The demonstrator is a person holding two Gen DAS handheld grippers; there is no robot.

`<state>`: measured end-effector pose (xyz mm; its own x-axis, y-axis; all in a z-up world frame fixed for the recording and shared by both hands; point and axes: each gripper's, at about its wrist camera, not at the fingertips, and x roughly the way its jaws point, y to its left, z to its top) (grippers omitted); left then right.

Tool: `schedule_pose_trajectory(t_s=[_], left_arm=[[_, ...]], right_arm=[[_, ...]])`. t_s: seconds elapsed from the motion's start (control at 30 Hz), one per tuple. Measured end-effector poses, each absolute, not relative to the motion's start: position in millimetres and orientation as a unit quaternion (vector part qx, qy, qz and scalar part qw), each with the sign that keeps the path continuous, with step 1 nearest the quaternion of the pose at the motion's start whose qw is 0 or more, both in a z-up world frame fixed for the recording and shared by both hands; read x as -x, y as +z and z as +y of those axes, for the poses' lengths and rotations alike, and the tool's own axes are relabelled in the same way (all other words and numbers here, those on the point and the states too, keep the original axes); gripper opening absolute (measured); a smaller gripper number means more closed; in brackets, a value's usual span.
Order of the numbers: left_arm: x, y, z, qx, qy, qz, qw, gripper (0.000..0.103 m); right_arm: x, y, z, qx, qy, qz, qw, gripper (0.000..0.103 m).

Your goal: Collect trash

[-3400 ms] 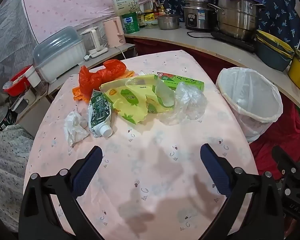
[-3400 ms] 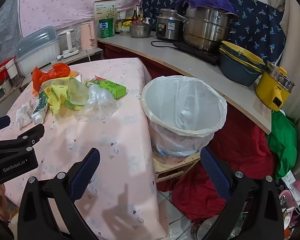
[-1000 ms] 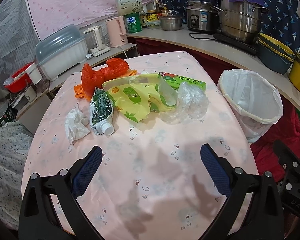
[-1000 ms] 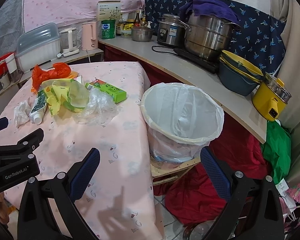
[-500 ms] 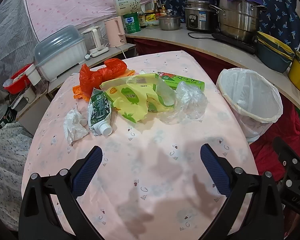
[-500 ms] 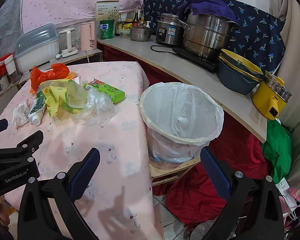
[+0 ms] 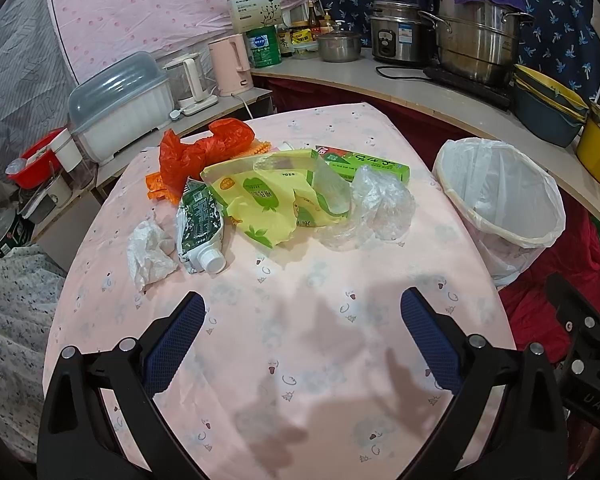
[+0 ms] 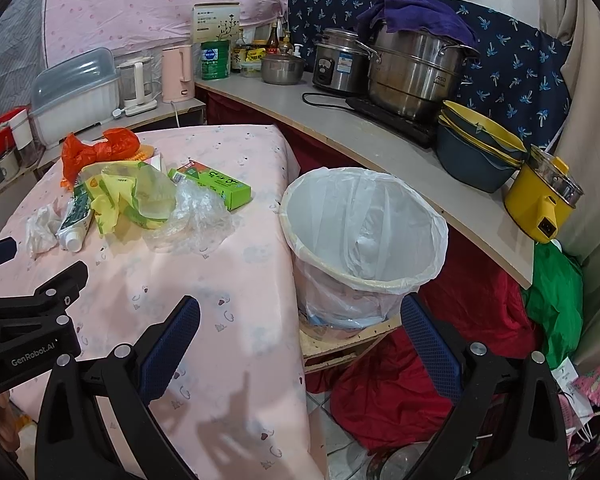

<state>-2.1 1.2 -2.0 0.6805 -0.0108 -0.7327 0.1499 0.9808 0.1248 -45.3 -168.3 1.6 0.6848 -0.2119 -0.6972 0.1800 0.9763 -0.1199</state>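
You are at the start: nothing picked up, all the trash on the table.

From the left: tissue (image 7: 150, 250), tube (image 7: 199, 229), yellow wrapper (image 7: 268, 200), clear plastic (image 7: 374, 208), then the bin (image 7: 500, 200) beside the table (image 7: 300, 340). Your left gripper (image 7: 300, 340) and right gripper (image 8: 300, 344) hang with jaws wide and empty. Reach forward for one piece next. Since half a second ago, almost nothing has shifted.

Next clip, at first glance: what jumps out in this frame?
A heap of litter sits mid-table on the pink cloth: an orange bag, a yellow wrapper and a green box among it. Beside the table's right edge stands a white-lined bin. Both hand-held grippers, left and right, hover open, holding nothing.
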Motion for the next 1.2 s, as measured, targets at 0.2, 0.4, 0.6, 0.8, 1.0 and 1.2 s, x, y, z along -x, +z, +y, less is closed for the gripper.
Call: schedule_pose_trajectory(t_s=[0.2, 0.4, 0.6, 0.8, 1.0, 1.2], left_arm=[[1.3, -1.2, 0.2, -0.088, -0.044, 0.397, 0.913, 0.094], [0.3, 0.1, 0.0, -0.087, -0.046, 0.397, 0.912, 0.094], [-5.8, 4.3, 4.2, -0.077, -0.056, 0.395, 0.914, 0.094], [-12.9, 3.2, 20.0, -0.057, -0.059, 0.382, 0.92, 0.094], [-32.5, -5.2, 49.3, -0.043, -0.027, 0.385, 0.922, 0.094], [-64.5, -18.5, 102.2, -0.013, 0.027, 0.401, 0.915, 0.094]], right_arm=[[43.2, 2.8, -169.3, 0.022, -0.108, 0.381, 0.918, 0.096], [40.3, 4.0, -169.6, 0.023, -0.108, 0.38, 0.918, 0.096], [36.7, 5.8, -169.2, 0.022, -0.11, 0.377, 0.919, 0.096], [22.5, 6.7, -158.1, 0.014, -0.108, 0.371, 0.922, 0.096], [0.5, -1.4, -148.6, 0.012, -0.099, 0.372, 0.923, 0.096], [-26.9, -11.4, -136.0, 0.002, -0.081, 0.375, 0.923, 0.096]])
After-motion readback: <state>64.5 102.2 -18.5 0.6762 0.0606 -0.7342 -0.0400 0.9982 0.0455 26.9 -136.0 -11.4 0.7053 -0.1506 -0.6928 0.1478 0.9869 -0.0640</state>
